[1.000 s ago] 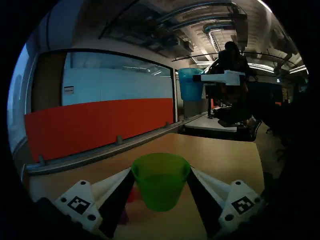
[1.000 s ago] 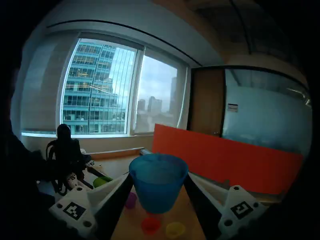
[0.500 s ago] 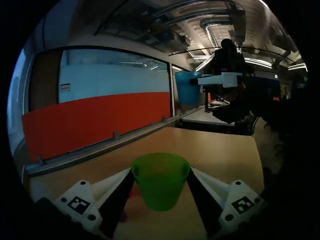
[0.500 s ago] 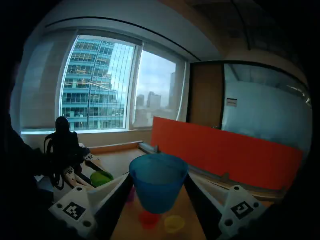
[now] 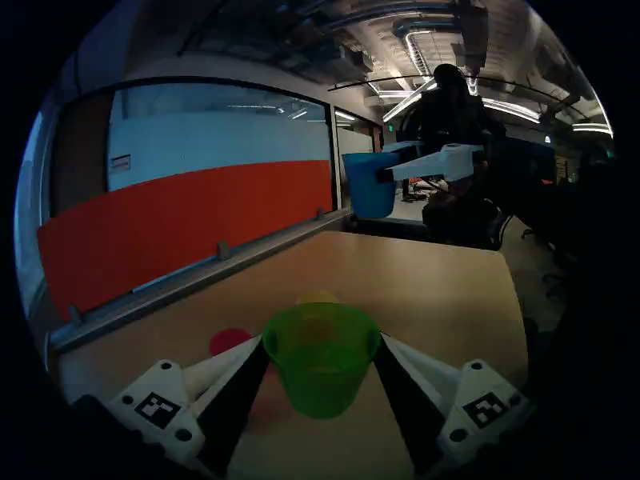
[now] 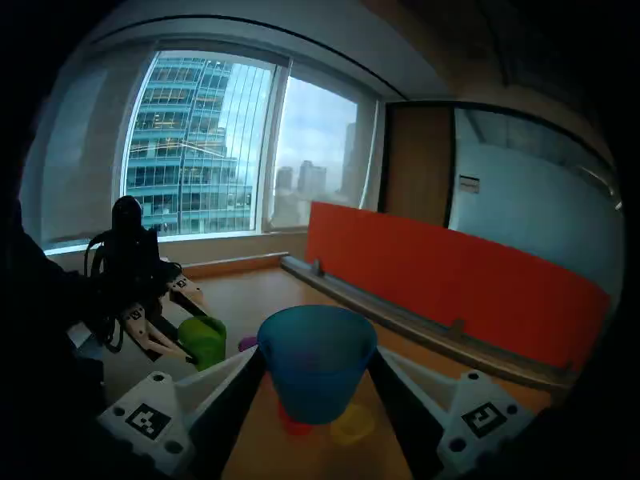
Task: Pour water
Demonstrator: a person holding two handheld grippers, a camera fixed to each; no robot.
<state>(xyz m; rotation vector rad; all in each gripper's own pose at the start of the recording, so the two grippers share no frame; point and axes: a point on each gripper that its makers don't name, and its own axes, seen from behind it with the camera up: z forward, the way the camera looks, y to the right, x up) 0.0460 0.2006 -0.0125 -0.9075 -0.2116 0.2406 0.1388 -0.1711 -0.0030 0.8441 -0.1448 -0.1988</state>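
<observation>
Since the earlier frame both grippers have dipped toward the tan wooden table (image 5: pixel 416 280): left gripper (image 5: pixel 320 364) clamped on the translucent green plastic cup (image 5: pixel 322 388), upright, long axis vertical, mouth up; right gripper (image 6: pixel 318 376) clamped on the blue plastic cup (image 6: pixel 317 396), likewise upright above the table.

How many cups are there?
5: green cup in the left fingers, blue cup in the right fingers, red cup, yellow cup and purple cup on the table. Others may be hidden.
</observation>
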